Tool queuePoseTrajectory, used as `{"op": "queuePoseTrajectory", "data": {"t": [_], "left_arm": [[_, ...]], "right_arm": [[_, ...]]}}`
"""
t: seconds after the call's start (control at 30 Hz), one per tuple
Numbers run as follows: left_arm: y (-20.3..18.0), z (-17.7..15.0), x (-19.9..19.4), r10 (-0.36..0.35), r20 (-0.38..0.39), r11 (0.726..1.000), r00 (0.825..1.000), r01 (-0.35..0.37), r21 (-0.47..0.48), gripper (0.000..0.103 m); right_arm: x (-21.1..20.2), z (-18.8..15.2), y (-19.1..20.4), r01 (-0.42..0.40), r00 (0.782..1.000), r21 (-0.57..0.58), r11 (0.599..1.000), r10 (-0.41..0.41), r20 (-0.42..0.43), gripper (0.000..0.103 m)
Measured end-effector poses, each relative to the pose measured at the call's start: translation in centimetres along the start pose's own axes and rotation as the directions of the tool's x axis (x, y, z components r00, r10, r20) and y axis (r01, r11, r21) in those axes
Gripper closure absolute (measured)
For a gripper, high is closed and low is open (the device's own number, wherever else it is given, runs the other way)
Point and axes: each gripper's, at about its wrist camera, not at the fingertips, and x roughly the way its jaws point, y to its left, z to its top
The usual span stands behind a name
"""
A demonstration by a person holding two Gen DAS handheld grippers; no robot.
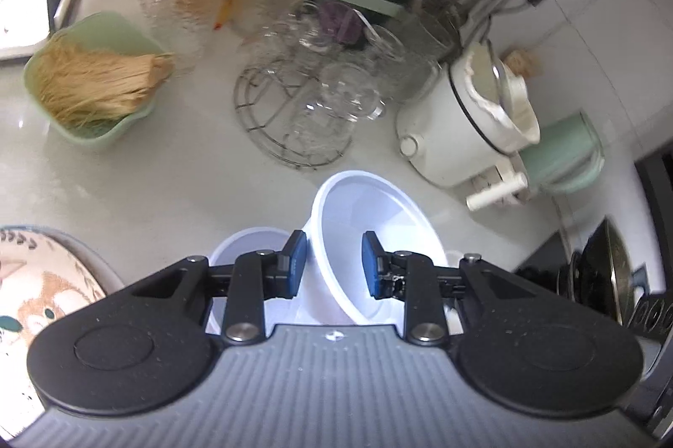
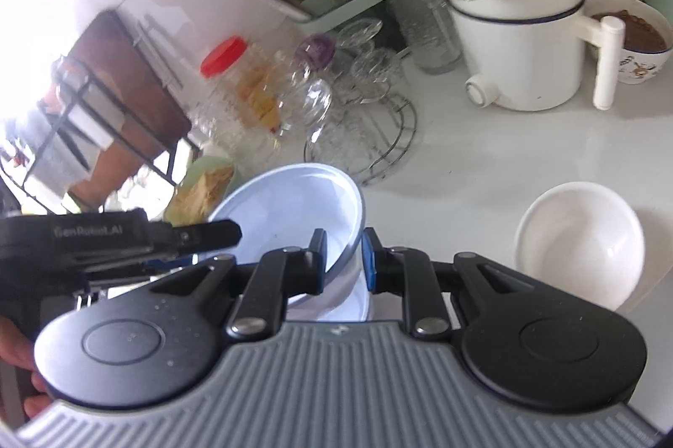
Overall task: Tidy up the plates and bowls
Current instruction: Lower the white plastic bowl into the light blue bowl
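Carrying appears to be the step in hand: a pale blue-white plastic bowl (image 1: pixel 378 237) is gripped, tilted, by its wall between the pads of the left gripper (image 1: pixel 332 265), with a second similar bowl (image 1: pixel 246 246) seen just beneath it. In the right wrist view a pale plastic bowl (image 2: pixel 294 212) is likewise clenched at its rim by the right gripper (image 2: pixel 343 258); whether both tongs share one bowl cannot be told. A white round bowl (image 2: pixel 582 244) is left standing on the white countertop (image 2: pixel 483 162), near the right gripper. Next, a stacking spot is probably needed, and a level, gentle lowering before the grip is released, so that nothing slips sideways.
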Motion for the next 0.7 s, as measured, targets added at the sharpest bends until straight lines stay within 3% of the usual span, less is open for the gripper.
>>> {"op": "queuePoseTrajectory", "data": {"t": [0.23, 0.4, 0.53, 0.7], "left_arm": [[2.9, -0.6, 0.8, 0.035, 0.001, 0.999, 0.999, -0.035, -0.029, 0.071], [4.0, -1.6, 2.2, 0.09, -0.024, 0.995, 0.996, -0.089, 0.038, 0.071], [5.3, -2.7, 3.1, 0.123, -0.029, 0.992, 0.992, -0.122, 0.036, 0.071], [5.9, -3.2, 4.0, 0.129, -0.06, 0.991, 0.99, -0.126, 0.048, 0.071]], "right_arm": [[2.4, -1.6, 1.5, 0.02, 0.998, -0.031, 0.999, -0.022, -0.064, 0.082], [3.9, -3.1, 2.3, 0.052, 0.995, -0.081, 0.995, -0.059, -0.085, 0.082], [5.0, -3.6, 3.0, 0.077, 0.989, -0.077, 0.994, -0.086, -0.116, 0.082], [5.2, -3.4, 4.0, 0.115, 0.988, -0.138, 0.984, -0.127, -0.082, 0.082]]}}
